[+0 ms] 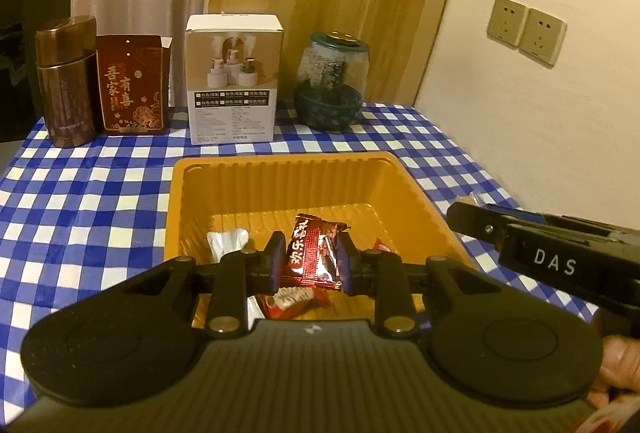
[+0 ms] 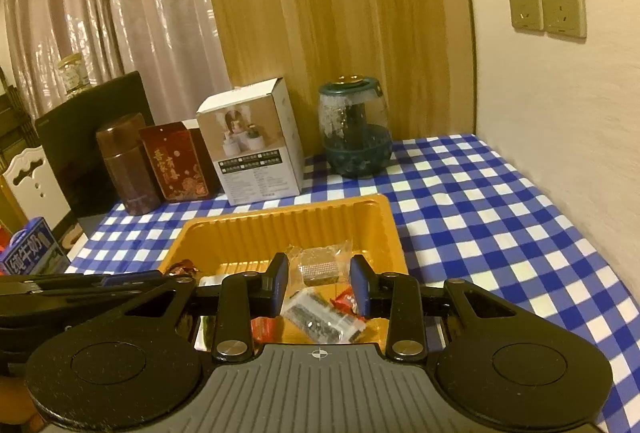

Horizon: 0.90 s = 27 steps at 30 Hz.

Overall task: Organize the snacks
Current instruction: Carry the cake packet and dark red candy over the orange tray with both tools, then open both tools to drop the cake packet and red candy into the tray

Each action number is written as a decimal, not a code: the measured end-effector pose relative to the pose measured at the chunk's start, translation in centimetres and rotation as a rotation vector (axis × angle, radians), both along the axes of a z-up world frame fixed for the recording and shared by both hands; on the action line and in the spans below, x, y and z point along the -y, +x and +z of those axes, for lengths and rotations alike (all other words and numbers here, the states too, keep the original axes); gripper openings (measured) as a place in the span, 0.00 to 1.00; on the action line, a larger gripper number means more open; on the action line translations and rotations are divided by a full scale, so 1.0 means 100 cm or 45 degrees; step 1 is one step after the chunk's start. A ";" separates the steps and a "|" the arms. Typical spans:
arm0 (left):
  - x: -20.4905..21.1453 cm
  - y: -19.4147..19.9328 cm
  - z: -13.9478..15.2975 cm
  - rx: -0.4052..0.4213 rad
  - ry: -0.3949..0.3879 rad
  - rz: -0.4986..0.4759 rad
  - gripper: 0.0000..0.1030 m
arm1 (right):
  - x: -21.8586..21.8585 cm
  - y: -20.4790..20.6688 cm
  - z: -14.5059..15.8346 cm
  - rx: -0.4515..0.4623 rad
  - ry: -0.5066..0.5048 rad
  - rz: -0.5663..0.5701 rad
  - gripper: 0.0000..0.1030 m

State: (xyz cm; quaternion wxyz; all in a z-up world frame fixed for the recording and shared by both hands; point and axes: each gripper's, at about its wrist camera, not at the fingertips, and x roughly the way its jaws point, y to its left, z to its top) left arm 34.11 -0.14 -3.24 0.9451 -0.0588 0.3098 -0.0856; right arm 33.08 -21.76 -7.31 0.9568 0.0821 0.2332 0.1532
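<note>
My left gripper (image 1: 308, 260) is clamped on a red snack packet (image 1: 314, 253), long axis upright, hanging directly over the orange tray (image 1: 280, 169). My right gripper (image 2: 320, 283) pinches a clear-wrapped snack (image 2: 318, 267) above the same tray, though its pad contact is hard to judge. The tray already holds a silver packet (image 1: 224, 243) and several red wrappers (image 1: 290, 299).

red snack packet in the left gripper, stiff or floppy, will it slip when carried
Probably floppy: the red snack packet is a thin crinkled foil wrapper with loose ends. Its glossy surface may be slippery, though the left gripper pinches it across the middle. Likely light, so it should drop easily into the yellow tray.
</note>
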 end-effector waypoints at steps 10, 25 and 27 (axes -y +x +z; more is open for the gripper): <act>-0.024 0.028 -0.008 -0.013 -0.060 0.062 0.23 | -0.006 0.032 -0.006 -0.041 0.046 -0.007 0.33; -0.019 0.045 -0.027 -0.053 -0.015 0.069 0.24 | -0.006 0.049 -0.021 -0.094 0.052 -0.010 0.33; -0.018 0.047 -0.026 -0.040 -0.025 0.064 0.24 | -0.005 0.049 -0.021 -0.094 0.054 -0.012 0.33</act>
